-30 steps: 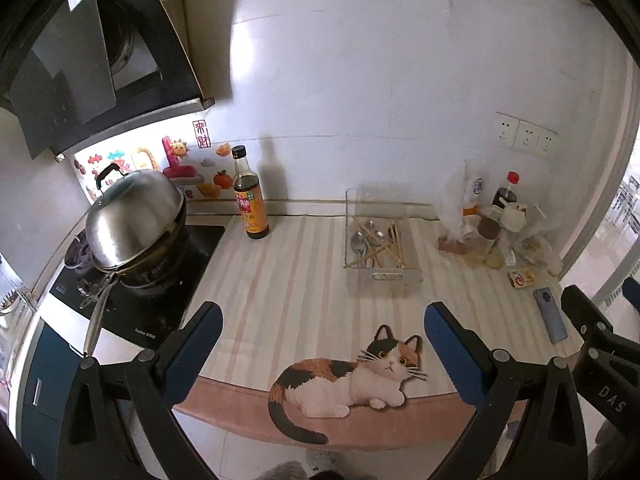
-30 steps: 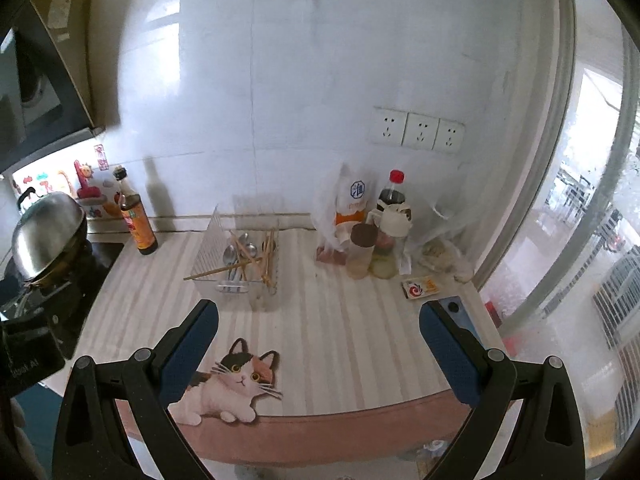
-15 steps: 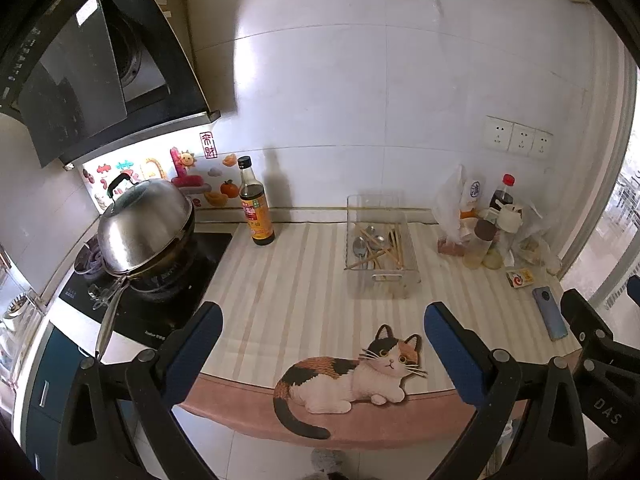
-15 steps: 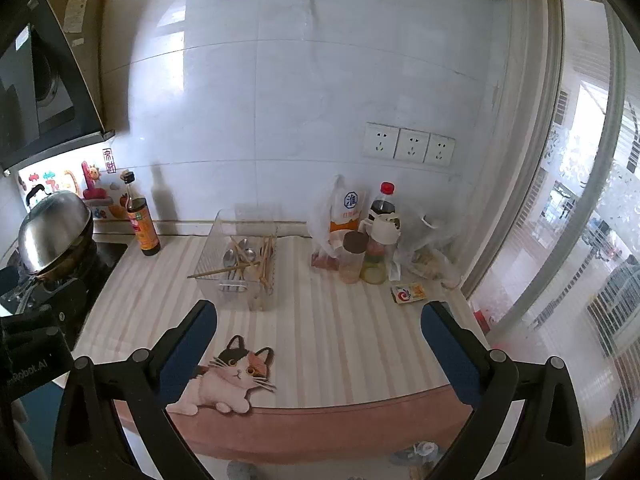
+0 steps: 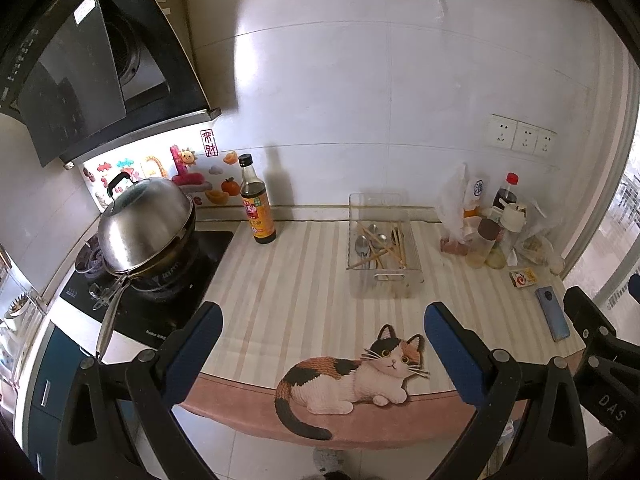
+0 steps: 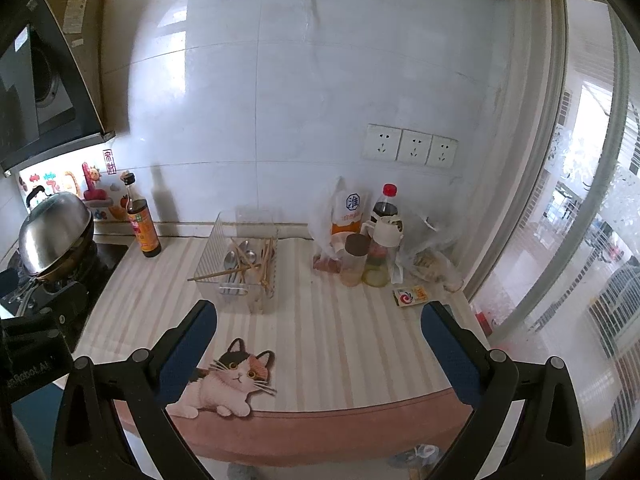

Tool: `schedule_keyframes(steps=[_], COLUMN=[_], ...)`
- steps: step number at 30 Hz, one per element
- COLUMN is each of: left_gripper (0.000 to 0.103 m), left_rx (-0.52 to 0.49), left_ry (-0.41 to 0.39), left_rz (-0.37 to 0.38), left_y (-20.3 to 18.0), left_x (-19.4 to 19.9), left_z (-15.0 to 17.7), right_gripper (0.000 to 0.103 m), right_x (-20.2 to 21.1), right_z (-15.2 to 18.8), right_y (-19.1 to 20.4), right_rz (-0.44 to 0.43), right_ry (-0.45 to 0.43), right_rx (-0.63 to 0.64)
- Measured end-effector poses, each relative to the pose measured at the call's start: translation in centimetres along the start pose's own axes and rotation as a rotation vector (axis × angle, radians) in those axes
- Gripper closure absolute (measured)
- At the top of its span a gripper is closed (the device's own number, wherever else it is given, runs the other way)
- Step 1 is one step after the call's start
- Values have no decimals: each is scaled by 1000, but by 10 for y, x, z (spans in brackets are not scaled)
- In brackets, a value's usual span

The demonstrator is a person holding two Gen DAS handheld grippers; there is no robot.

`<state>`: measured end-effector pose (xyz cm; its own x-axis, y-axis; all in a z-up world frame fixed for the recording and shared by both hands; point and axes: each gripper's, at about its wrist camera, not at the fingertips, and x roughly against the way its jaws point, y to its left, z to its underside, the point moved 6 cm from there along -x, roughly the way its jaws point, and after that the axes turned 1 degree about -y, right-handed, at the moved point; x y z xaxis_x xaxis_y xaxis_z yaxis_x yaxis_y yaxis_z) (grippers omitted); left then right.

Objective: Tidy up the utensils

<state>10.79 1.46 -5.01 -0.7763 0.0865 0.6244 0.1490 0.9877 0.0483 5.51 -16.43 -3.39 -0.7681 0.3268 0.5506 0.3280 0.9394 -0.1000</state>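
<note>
A clear plastic bin [image 5: 414, 278] [image 6: 216, 240] stands at the back of the striped counter mat. Metal spoons [image 5: 361, 247] [image 6: 231, 261] and wooden chopsticks [image 5: 398, 246] [image 6: 267, 258] lie jumbled inside it, one chopstick poking out over the left wall. My left gripper [image 5: 323, 340] hangs open over the counter's front edge, well short of the bin, with nothing between its blue pads. My right gripper [image 6: 319, 338] is likewise open and holds nothing, near the front edge to the right of the bin.
A soy sauce bottle [image 5: 257, 204] stands left of the bin, beside a lidded steel wok [image 5: 146, 226] on a stove. Jars, bottles and bags [image 6: 372, 244] crowd the back right corner. A phone [image 5: 553, 313] and a small packet [image 6: 411, 295] lie at right. A cat-shaped mat [image 5: 352, 376] lies at front.
Both grippers have drawn back and risen from the counter, so the bin looks smaller and more of the wall shows. Both stay open.
</note>
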Motion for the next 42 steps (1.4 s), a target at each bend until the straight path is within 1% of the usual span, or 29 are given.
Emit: schedule_keyframes(steps=[18,37,42], left_gripper=[0,0,0], left_rx=[6,10,17], left_ry=[13,20,15], left_rz=[3,16,8], left_y=[-3,-2,-3], left_x=[-7,-5,-2], left_z=[5,10,11], right_gripper=[0,0,0], right_x=[-9,-6,-5], right_z=[3,10,10], right_y=[0,7,7], right_rz=[-13,-37,-37], right_ry=[10,29,27], right_rx=[7,9,9])
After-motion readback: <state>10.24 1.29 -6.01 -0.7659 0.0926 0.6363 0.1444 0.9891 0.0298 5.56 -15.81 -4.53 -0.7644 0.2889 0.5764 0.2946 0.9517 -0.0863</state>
